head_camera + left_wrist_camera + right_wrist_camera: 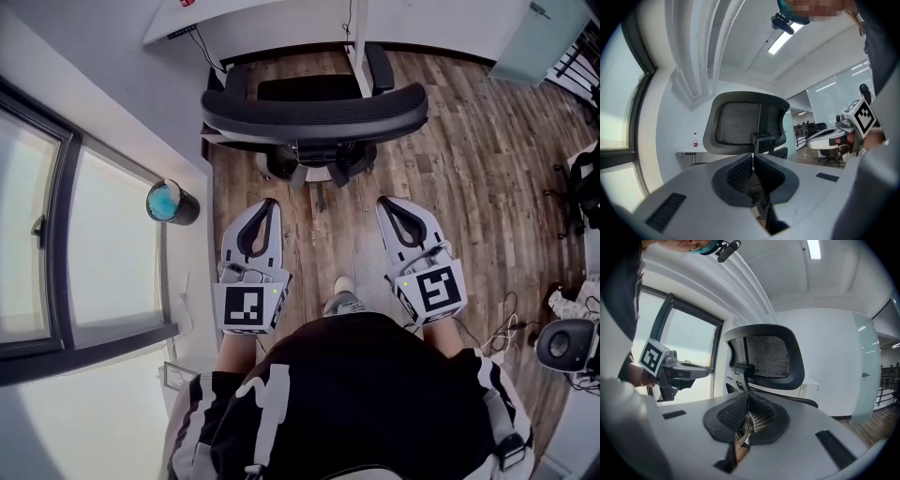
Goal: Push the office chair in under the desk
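Standing behind the office chair [314, 111], which sits just short of the desk [225, 17], you hold the left gripper [266, 204] and right gripper [386, 202] clenched empty; it should roll easily if you press its stiff top rim.

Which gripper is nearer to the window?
The left gripper: it is on the side of the window, while the right gripper is farther from it.
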`<state>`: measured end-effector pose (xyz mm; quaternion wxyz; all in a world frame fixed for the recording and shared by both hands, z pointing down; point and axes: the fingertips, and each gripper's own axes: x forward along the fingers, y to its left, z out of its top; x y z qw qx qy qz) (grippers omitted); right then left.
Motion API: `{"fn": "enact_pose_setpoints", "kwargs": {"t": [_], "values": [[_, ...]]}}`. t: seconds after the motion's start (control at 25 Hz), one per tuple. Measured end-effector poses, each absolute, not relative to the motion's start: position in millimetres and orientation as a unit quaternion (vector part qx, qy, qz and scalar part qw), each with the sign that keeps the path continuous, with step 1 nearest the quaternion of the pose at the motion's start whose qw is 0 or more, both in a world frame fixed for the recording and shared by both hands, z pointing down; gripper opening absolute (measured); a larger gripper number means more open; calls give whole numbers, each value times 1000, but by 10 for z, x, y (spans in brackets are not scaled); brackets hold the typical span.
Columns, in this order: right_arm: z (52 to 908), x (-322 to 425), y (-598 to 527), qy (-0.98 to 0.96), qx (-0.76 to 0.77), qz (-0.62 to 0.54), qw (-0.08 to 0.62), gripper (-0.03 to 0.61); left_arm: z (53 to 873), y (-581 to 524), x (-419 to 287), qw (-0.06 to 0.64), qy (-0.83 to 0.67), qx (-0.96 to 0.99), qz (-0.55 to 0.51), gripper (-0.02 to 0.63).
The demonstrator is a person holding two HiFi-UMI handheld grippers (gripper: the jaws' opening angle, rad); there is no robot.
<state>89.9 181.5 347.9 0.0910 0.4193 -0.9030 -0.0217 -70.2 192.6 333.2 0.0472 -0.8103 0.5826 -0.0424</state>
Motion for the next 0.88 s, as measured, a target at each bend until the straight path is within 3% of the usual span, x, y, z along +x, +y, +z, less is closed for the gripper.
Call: {"fn": "enact_pose_setpoints", "kwargs": {"t": [0.88], "values": [[3521,888,1268,-909,400,-38,110,11,3355,1446,-845,37,609,-792,-40,15]]}}
